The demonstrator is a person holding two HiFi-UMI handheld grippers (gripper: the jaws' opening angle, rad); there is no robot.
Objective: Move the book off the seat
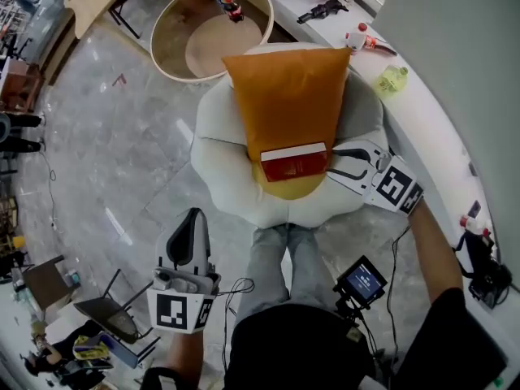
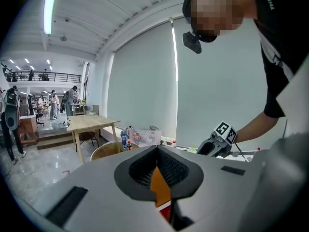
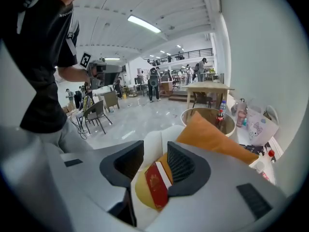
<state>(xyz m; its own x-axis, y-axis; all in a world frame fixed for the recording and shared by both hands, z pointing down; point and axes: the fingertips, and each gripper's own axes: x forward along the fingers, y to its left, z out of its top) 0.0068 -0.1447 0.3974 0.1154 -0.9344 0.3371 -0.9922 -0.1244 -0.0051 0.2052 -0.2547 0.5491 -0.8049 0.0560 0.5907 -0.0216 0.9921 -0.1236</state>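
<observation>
Book on the seat before the cushion, table behind, right hand-held gripper just beside the book.

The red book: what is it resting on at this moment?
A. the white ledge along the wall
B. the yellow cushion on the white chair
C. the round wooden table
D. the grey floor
B: the head view shows the red book resting on the yellow cushion of the white chair, at the foot of the orange pillow.

Closed red book lies flat at the middle of the white seat.
</observation>
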